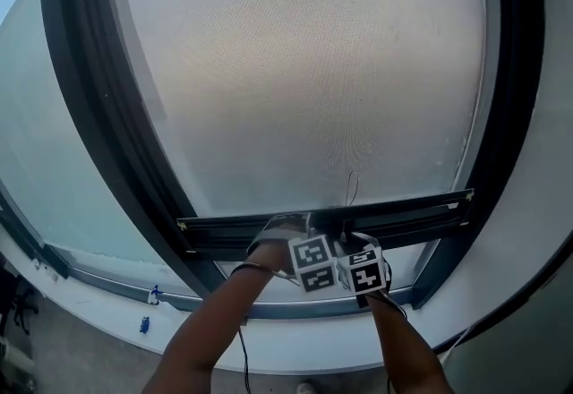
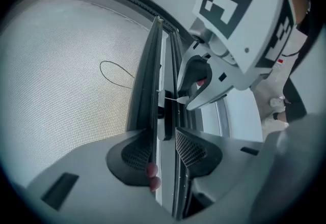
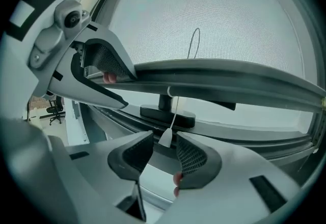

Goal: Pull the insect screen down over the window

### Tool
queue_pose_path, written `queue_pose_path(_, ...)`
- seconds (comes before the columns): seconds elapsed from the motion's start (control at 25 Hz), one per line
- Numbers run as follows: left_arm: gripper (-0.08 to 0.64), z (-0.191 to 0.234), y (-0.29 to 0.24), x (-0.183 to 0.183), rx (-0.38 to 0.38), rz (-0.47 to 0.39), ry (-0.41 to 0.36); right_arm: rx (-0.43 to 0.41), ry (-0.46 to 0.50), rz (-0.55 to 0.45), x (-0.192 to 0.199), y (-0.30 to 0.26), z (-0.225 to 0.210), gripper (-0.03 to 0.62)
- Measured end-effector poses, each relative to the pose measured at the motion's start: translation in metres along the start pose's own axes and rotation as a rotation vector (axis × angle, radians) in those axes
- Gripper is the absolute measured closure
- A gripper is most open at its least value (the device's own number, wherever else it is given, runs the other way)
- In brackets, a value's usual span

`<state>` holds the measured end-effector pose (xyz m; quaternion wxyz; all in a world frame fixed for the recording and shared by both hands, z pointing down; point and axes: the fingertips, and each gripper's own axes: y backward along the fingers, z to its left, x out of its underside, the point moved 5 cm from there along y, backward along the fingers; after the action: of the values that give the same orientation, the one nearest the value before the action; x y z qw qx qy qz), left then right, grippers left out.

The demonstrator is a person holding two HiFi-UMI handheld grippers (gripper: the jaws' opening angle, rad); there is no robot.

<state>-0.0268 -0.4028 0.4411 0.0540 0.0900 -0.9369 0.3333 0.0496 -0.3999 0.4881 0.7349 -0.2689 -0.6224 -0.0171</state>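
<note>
The grey mesh insect screen (image 1: 295, 70) covers most of the window. Its dark bottom bar (image 1: 403, 209) hangs a little above the window's lower rail (image 1: 295, 307). My left gripper (image 1: 300, 226) reaches up to the middle of the bar. In the left gripper view its pads (image 2: 191, 149) close on the bar (image 2: 153, 90) from both sides. My right gripper (image 1: 349, 235) is just beside it. A thin white pull cord hangs from the bar, and its white tassel (image 3: 166, 139) sits between the right gripper's (image 3: 165, 149) pads with a gap on each side.
A dark curved window frame (image 1: 89, 115) surrounds the screen. A white sill (image 1: 107, 321) runs below with small blue items (image 1: 143, 324) on it. A thin cord loop (image 1: 351, 186) lies against the mesh above the bar. A black handle foot (image 3: 167, 112) sits under the bar.
</note>
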Motion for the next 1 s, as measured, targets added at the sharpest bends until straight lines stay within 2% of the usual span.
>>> queue_pose_path(0.36, 0.414, 0.0041, 0.0, 0.0015, -0.02, 0.0, 0.004, -0.026, -0.025, -0.026, -0.0018, -0.0063, -0.0053, 0.453)
queue_pose_path(0.64, 0.414, 0.0015, 0.0006, 0.0005, -0.005, 0.004, 0.008, -0.055, -0.047, -0.027, 0.0006, -0.0052, -0.0062, 0.466)
queue_pose_path(0.76, 0.414, 0.0027, 0.0005, -0.0001, -0.005, 0.003, 0.01, -0.06, -0.055, -0.032, -0.0005, -0.0062, -0.0061, 0.486)
queue_pose_path(0.8, 0.414, 0.0034, 0.0003, -0.0005, -0.005, 0.004, 0.01, -0.057, -0.053, -0.035, -0.0015, -0.007, -0.0055, 0.52)
queue_pose_path(0.84, 0.414, 0.0038, 0.0001, -0.0006, -0.004, 0.005, 0.01, -0.052, -0.046, -0.038, -0.0026, -0.0076, -0.0043, 0.527)
queue_pose_path(1.0, 0.414, 0.0036, 0.0003, 0.0002, 0.001, 0.006, 0.01, -0.048, -0.034, -0.04, -0.0027, -0.0076, -0.0014, 0.532)
